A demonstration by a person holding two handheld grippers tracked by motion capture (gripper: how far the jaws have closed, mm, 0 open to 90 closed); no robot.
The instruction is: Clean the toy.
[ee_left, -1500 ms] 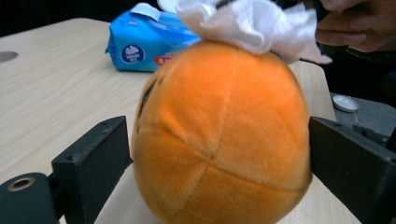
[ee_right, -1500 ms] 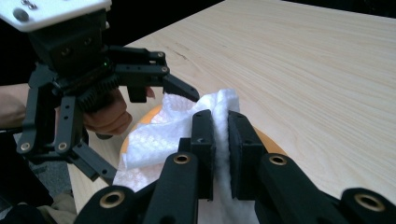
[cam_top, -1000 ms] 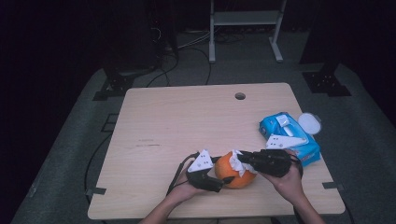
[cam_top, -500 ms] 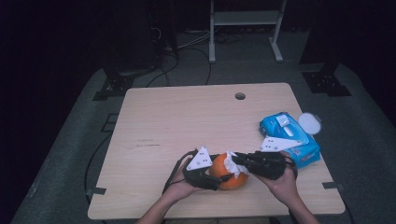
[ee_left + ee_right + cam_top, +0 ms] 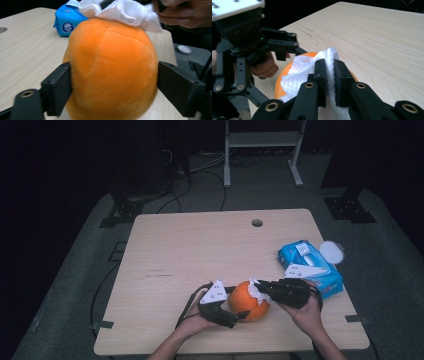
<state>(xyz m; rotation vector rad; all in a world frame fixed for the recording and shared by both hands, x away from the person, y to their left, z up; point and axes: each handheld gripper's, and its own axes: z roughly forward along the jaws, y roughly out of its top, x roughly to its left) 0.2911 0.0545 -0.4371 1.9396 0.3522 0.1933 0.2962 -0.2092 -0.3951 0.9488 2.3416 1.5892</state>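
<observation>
My left claw (image 5: 239,316) is clamped on the orange plush ball (image 5: 248,300), one jaw on each flank, near the front edge of the desk (image 5: 190,250), roughly mid-width. Ball's close to round, slightly taller than wide in the left claw view, so no real long axis; its seamed top faces up, toward the wipe (image 5: 125,11).

My right claw (image 5: 330,75) is pressed together on that white wipe, pinching a fold, w/ the wipe lying on the ball's top. It reaches in from the right, jaws pointing left across the ball; left claw reaches from the left, so the two face each other w/ the ball between. Looks like I'm wiping it.

Farther right, the blue wipes pack (image 5: 310,267) sits by the desk's right edge, a white lid (image 5: 332,252) just beyond it.
</observation>
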